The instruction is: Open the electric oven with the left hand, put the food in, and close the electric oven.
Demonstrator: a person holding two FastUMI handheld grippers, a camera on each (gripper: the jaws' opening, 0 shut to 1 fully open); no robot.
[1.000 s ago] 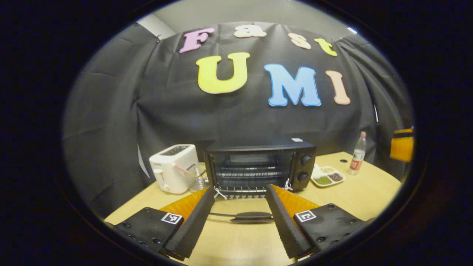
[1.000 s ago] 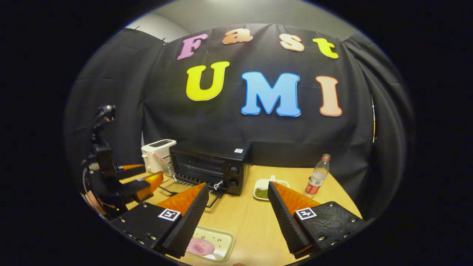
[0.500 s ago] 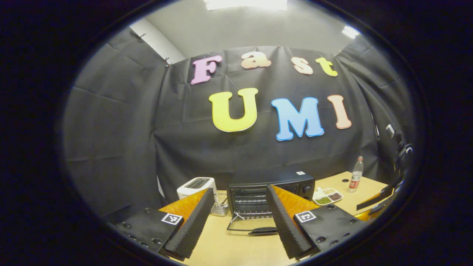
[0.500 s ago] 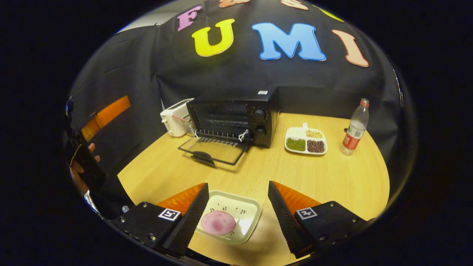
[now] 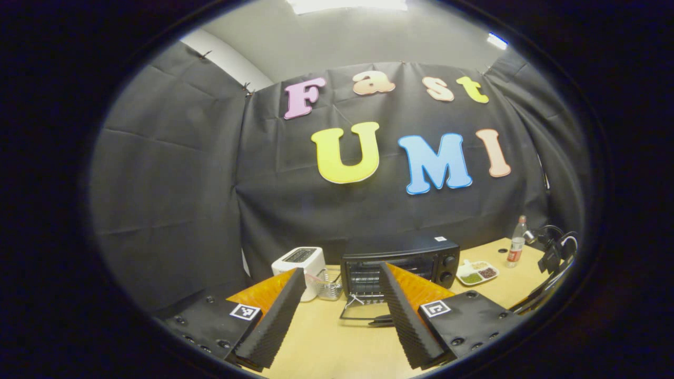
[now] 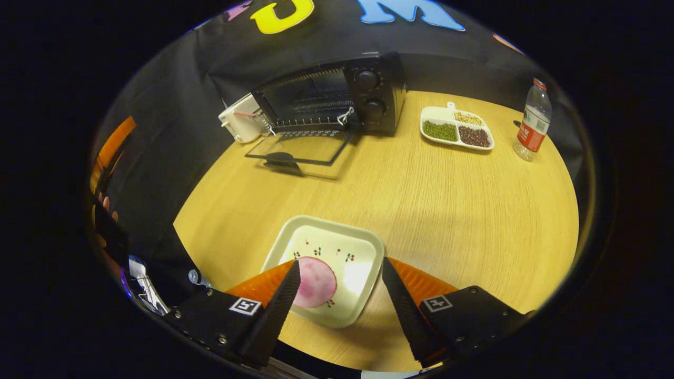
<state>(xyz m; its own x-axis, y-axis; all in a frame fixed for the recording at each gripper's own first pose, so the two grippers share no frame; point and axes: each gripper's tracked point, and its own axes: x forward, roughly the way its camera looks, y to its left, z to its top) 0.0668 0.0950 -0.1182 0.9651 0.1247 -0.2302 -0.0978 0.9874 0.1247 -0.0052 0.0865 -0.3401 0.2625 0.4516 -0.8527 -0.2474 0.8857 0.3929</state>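
Wood-grain table carries all the items in front of a black cloth wall. From the right gripper view I see the electric oven at the far edge with its glass door folded down flat onto the tabletop. A white toaster stands just beside the oven on one side; a divided dish of beans and a water bottle sit on the other.

I hold the right gripper low over a cream tray near the table's front edge. Its jaws are spread wide and grasp nothing. A pink round slice of food lies on the tray, between the fingers.

I hold the left gripper well back from the oven, jaws released and empty.
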